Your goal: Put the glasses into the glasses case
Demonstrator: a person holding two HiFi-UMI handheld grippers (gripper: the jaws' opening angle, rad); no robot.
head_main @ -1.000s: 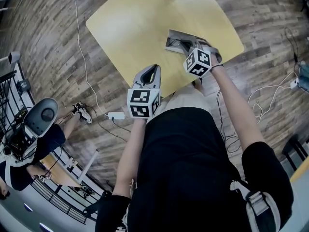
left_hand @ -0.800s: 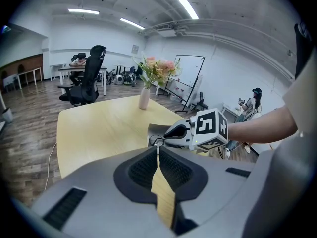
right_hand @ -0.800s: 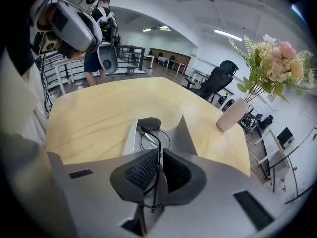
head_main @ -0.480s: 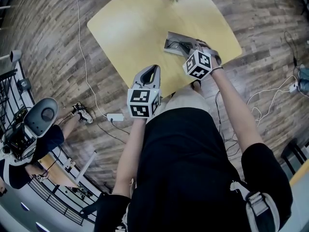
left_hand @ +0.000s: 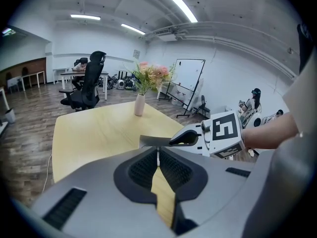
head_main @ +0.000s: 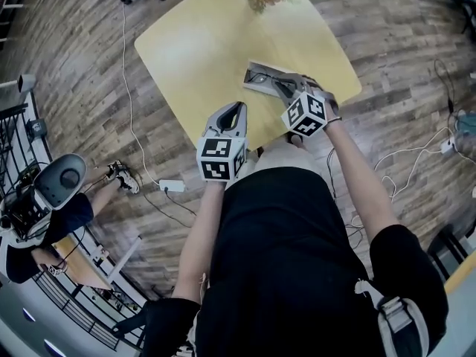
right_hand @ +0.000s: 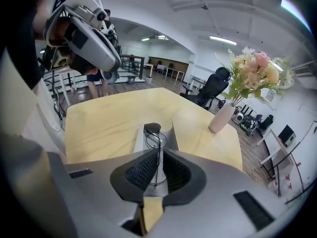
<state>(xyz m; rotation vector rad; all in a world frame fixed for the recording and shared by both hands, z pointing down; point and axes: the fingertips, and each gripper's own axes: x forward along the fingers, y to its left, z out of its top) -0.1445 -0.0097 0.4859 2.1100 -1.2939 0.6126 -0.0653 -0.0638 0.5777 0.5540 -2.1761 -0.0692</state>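
I have the right gripper [right_hand: 157, 153] pinched narrowly on the glasses [right_hand: 156, 140], with the glasses case [right_hand: 140, 139] just past its tips, presumably for seating; the left gripper [left_hand: 158, 151] is closed and empty.

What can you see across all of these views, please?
table: one, yellow, on wood floor
glasses case: one, grey, open, table's near side
glasses: one pair, thin dark frame, at the case, in right gripper
vase of flowers: one, white vase, pink blooms, table's far edge
office chair: one, black, beyond table
power strip: one, white, floor left of person
left gripper: grey, shut, empty
right gripper: grey, shut on glasses
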